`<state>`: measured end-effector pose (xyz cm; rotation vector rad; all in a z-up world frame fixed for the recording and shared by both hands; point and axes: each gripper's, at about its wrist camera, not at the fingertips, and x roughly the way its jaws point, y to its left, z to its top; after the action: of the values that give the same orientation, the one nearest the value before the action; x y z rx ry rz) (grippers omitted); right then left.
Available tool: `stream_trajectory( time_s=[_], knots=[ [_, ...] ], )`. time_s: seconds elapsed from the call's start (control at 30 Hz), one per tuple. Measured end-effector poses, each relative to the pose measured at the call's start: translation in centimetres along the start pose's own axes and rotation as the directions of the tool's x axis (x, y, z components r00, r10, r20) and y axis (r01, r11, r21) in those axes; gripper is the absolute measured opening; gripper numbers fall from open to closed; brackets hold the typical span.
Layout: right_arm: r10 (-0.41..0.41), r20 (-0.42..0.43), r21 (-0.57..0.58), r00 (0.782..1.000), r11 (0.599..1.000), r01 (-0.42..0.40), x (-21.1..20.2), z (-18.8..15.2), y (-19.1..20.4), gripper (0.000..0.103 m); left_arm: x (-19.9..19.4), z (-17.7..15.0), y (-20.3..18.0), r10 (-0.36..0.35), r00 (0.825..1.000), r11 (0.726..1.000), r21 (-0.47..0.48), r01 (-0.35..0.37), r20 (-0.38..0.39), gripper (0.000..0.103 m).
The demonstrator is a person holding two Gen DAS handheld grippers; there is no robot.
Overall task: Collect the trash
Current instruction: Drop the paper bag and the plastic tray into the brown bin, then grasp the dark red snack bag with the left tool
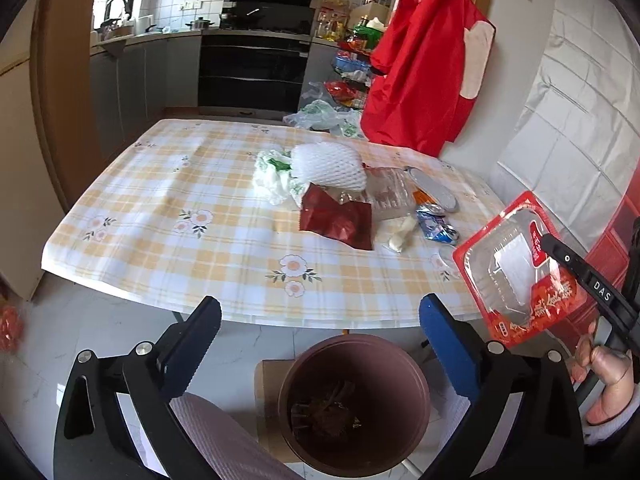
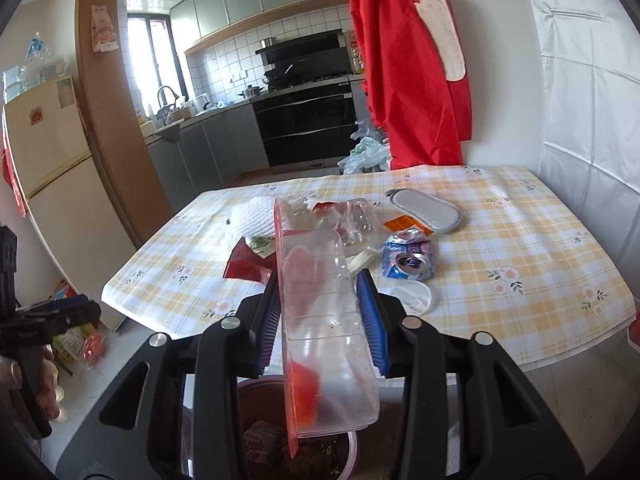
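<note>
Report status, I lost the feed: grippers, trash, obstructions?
Left gripper open, empty. Right gripper shut on clear plastic tray, above brown bin. More trash on table. Nothing blocking the bin.

Yellow-checked floral tablecloth (image 1: 168, 216), maroon bin (image 1: 356, 400)

A checked-cloth table (image 1: 168, 216) carries white foam netting (image 1: 328, 164), a red wrapper (image 1: 340, 224) and a crushed can (image 2: 408, 264).

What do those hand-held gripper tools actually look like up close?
Each hand-held gripper is a black plastic frame with silver pivot bolts and two fingers lined with ridged blue pads. The right hand-held gripper looks the same; seen from the left wrist camera, its black finger bears white letters "DAS".
</note>
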<state>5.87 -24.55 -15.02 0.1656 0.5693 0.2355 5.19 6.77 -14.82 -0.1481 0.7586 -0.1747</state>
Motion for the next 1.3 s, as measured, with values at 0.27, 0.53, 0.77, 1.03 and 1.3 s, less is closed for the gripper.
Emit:
stream_trajectory(
  time_s=[0.27, 0.53, 0.77, 1.03, 1.3],
  knots=[
    [0.048, -0.062, -0.046, 0.997, 0.998, -0.05, 1.0, -0.7, 2.9, 0.04, -0.5, -0.3, 2.2, 0.034, 0.999, 0.999, -0.041, -0.034, 0.014, 0.097],
    [0.084, -0.113, -0.087, 0.99, 0.992, -0.094, 2.0, -1.4, 5.1, 0.041, -0.5, -0.9, 3.0, 0.027, 1.0, 0.998, -0.065, -0.026, 0.01, 0.097],
    [0.072, -0.095, -0.078, 0.993, 0.994, -0.08, 1.9, -1.5, 5.2, 0.08, -0.1, -1.3, 3.4, 0.029, 1.0, 0.996, -0.085, -0.028, 0.0, 0.097],
    [-0.064, -0.075, -0.02, 0.995, 0.998, 0.063, 1.8, -1.3, 3.2, 0.097, 0.1, -1.6, 2.7, 0.042, 0.999, 0.997, -0.063, -0.042, -0.004, 0.097],
    [-0.15, -0.082, 0.049, 0.985, 0.987, 0.154, 2.0, -1.6, 0.6, 0.097, 0.3, -1.8, 2.5, 0.074, 0.997, 0.996, -0.041, -0.073, 0.01, 0.097]
  ],
)
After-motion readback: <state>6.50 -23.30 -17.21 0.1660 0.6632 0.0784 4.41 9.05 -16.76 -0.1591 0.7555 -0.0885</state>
